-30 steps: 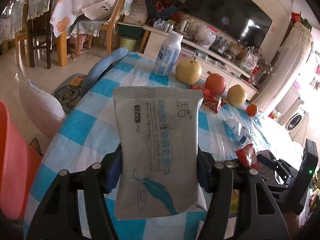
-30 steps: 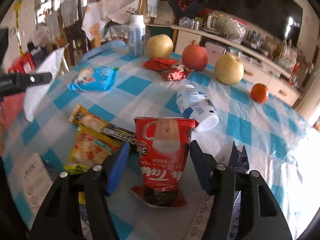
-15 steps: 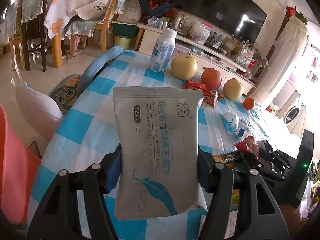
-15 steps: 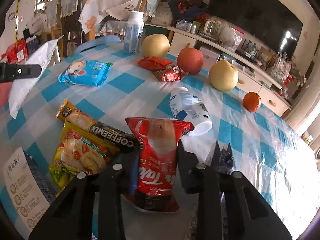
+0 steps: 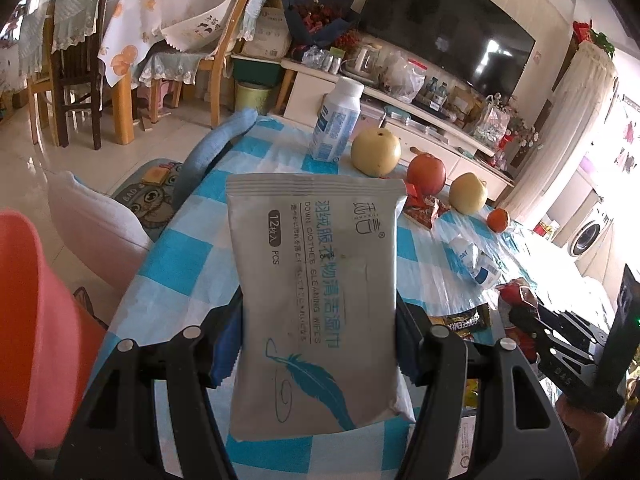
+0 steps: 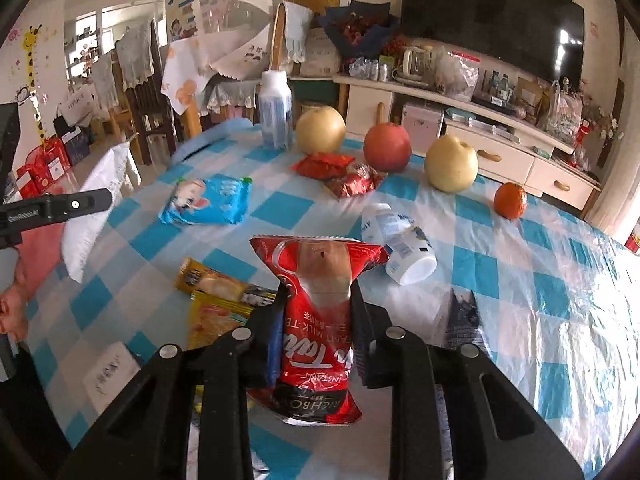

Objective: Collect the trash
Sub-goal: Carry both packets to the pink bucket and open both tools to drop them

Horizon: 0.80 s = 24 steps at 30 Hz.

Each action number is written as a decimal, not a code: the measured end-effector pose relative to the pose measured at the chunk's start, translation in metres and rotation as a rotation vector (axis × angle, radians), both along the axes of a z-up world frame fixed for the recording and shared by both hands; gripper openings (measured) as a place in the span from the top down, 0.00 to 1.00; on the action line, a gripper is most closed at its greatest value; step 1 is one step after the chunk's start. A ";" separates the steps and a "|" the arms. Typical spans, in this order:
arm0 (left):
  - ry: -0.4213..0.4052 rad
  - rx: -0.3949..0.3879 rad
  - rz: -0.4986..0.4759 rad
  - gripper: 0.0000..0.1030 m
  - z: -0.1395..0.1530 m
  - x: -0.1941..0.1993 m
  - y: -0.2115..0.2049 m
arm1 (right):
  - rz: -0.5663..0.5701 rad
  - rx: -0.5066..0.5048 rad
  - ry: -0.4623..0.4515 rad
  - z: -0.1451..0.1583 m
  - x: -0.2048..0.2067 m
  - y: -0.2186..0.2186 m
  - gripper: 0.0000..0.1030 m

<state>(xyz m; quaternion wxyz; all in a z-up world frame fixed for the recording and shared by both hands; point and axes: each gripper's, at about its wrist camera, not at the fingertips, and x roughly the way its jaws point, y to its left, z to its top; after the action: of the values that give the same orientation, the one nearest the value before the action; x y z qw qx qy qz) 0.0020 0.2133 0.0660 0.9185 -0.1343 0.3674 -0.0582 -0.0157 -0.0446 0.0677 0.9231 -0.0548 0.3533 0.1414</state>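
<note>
Right gripper [image 6: 316, 336] clamps the red milk-tea sachet [image 6: 318, 320] mid-body between its fingers, left gripper [image 5: 316, 344] pinches the grey wipes pack [image 5: 316, 296] by its edges; both probably light, soft, crinkly, slip-prone.

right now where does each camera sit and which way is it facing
Left wrist: sits on the left gripper, looking forward and down over the blue-checked tablecloth toward the black television; its black fingers clamp a grey wet-wipes packet.
Right wrist: sits on the right gripper, facing the same way; its fingers pinch a red milk-tea sachet.
Shared: both see the upright white bottle, the red apple and the small orange.
</note>
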 end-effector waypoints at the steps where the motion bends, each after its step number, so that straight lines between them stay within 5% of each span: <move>1: -0.003 -0.003 0.000 0.38 0.001 -0.001 0.001 | 0.001 0.005 -0.002 0.002 -0.002 0.002 0.72; 24: -0.087 0.010 0.142 0.38 0.034 -0.034 0.072 | 0.112 0.100 -0.033 0.065 -0.030 0.102 0.72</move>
<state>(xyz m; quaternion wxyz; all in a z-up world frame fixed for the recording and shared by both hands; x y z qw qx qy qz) -0.0321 0.2849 0.0995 0.9361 -0.1528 0.3169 0.0032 -0.0460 0.0571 0.1327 0.9211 -0.0305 0.3268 0.2096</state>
